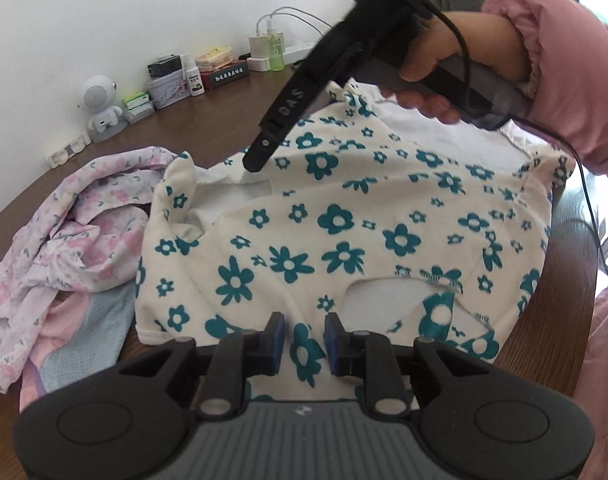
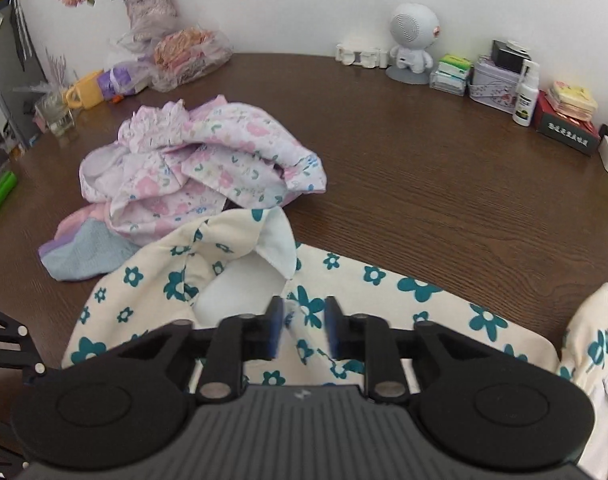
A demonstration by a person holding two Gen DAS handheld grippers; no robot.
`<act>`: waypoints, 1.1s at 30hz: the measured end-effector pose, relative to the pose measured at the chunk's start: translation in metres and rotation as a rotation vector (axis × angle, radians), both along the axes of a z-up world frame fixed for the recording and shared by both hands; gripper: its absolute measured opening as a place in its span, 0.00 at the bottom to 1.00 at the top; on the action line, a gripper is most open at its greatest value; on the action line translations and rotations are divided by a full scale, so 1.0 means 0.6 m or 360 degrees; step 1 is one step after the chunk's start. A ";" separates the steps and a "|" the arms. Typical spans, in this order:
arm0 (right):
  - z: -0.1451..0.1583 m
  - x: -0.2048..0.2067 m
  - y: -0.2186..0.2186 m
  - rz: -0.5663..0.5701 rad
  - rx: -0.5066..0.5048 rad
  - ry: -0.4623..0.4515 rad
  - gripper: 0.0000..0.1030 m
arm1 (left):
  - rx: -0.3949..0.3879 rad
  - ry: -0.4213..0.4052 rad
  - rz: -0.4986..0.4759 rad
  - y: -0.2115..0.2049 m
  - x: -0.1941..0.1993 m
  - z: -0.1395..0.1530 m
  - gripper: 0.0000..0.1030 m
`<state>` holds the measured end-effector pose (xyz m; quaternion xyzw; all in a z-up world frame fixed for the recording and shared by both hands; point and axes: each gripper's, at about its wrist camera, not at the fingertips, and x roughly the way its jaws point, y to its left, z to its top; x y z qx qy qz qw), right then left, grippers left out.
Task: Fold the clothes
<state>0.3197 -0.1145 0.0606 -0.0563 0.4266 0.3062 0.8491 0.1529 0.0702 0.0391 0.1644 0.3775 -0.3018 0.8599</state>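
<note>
A cream garment with teal flowers point(image 1: 344, 220) lies spread on the brown table point(image 1: 224, 120), its white lining showing at the openings. My left gripper point(image 1: 304, 340) is open at the garment's near hem, and the cloth lies flat between its blue pads. My right gripper point(image 1: 256, 164), held by a hand in a pink sleeve point(image 1: 564, 60), points down at the far left edge by the lining. In the right wrist view it point(image 2: 304, 328) is open, with a raised ridge of the flowered garment point(image 2: 384, 288) between its pads.
A crumpled heap of pink floral clothes point(image 2: 208, 160) lies just beyond the garment, to the left in the left wrist view point(image 1: 84, 220). Along the wall stand a white robot-shaped speaker point(image 2: 414, 40), boxes, a spray bottle point(image 2: 526, 92), chargers point(image 1: 264, 48) and a vase of flowers point(image 2: 148, 4).
</note>
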 end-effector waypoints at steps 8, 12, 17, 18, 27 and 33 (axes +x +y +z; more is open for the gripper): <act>0.033 0.007 -0.196 -0.0427 -0.0084 -0.0029 0.51 | -0.0243 0.0146 0.0350 -0.043 0.143 0.058 0.60; -0.015 0.017 -0.231 -0.0459 -0.0147 0.0144 0.51 | -0.0277 0.0265 0.0476 -0.067 0.195 0.042 0.60; -0.053 0.045 -0.254 -0.0513 0.0007 0.0290 0.43 | -0.0303 0.0381 0.0648 -0.084 0.244 0.017 0.57; -0.056 0.047 -0.254 -0.0508 0.0014 0.0287 0.40 | -0.0308 0.0405 0.0682 -0.087 0.254 0.012 0.51; -0.065 0.063 -0.238 -0.0454 0.0004 0.0272 0.24 | -0.0240 0.0506 0.0831 -0.097 0.283 -0.020 0.38; -0.066 0.062 -0.243 -0.0431 0.0002 0.0260 0.24 | -0.0254 0.0512 0.0860 -0.077 0.276 -0.019 0.38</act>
